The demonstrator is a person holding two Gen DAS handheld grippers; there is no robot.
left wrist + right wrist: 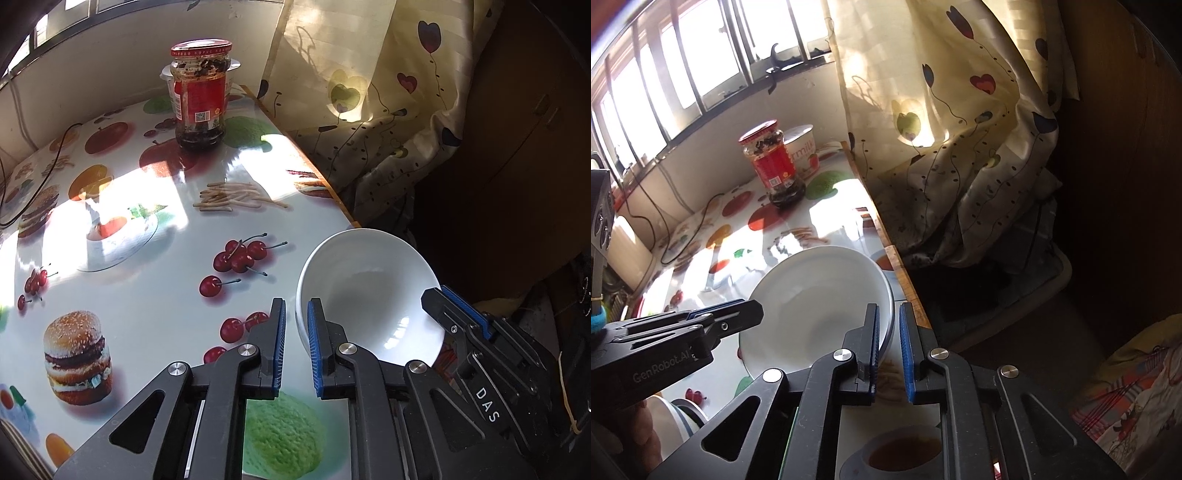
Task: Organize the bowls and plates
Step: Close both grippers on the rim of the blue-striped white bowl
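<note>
A white bowl (369, 295) sits tilted at the right-hand corner of the table, which is covered by a cloth printed with fruit and burgers (147, 302). My left gripper (296, 306) is shut on the bowl's left rim, one blue pad inside and one outside. My right gripper (439, 295) pinches the opposite rim. In the right wrist view the same bowl (812, 295) fills the middle. There the right gripper (889, 308) clamps its right rim, and the left gripper (753, 306) bites the left rim.
A glass jar with a red label (201, 96) stands at the back of the table, a white cup (805, 147) behind it. A heart-print curtain (369, 92) hangs past the table's wooden right edge (314, 173). More white dishes (679, 417) sit at the lower left.
</note>
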